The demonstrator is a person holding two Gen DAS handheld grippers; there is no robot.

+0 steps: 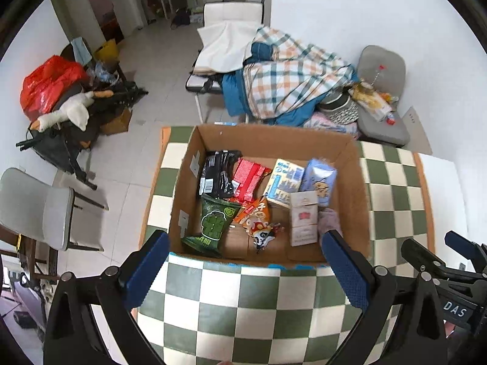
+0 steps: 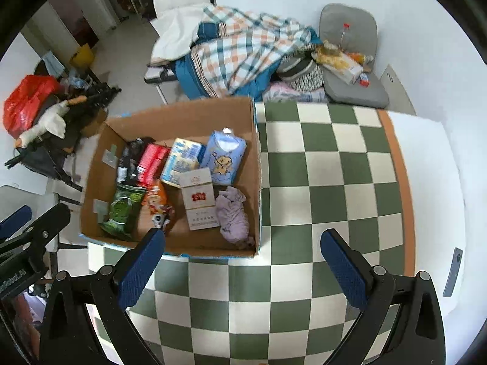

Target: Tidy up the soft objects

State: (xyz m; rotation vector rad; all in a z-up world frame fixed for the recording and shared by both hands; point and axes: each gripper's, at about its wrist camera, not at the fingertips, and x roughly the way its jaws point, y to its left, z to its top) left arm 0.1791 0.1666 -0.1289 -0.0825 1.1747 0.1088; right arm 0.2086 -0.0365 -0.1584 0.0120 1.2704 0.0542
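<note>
Both my grippers are empty. The left gripper (image 1: 245, 269) has its jaws spread wide and hangs over the table's near edge, in front of the near wall of the cardboard box (image 1: 353, 158). The right gripper (image 2: 243, 266) is spread just as wide, holding nothing, over bare checkered tablecloth (image 2: 334, 164) beside the box's right wall.

Everything soft I can find on the table sits inside the box. Far row, left to right: black packet (image 1: 217, 172), red packet (image 1: 249, 176), yellow-blue tissue pack (image 1: 283, 182), blue tissue pack (image 1: 319, 181). Near row: green snack bag (image 1: 213, 222) at the near-left corner, orange snack bag (image 1: 257, 213) beside it, a small panda-print pouch (image 1: 263, 237) just nearer, white carton (image 1: 303, 217), and a crumpled purple cloth (image 2: 232, 213) in the near-right corner against the right wall.

The cloth outside the box looks bare in both views, so I judge the gathering essentially finished. Only tidying inside the box may remain; the snack bags lie tilted and overlapping.
</note>
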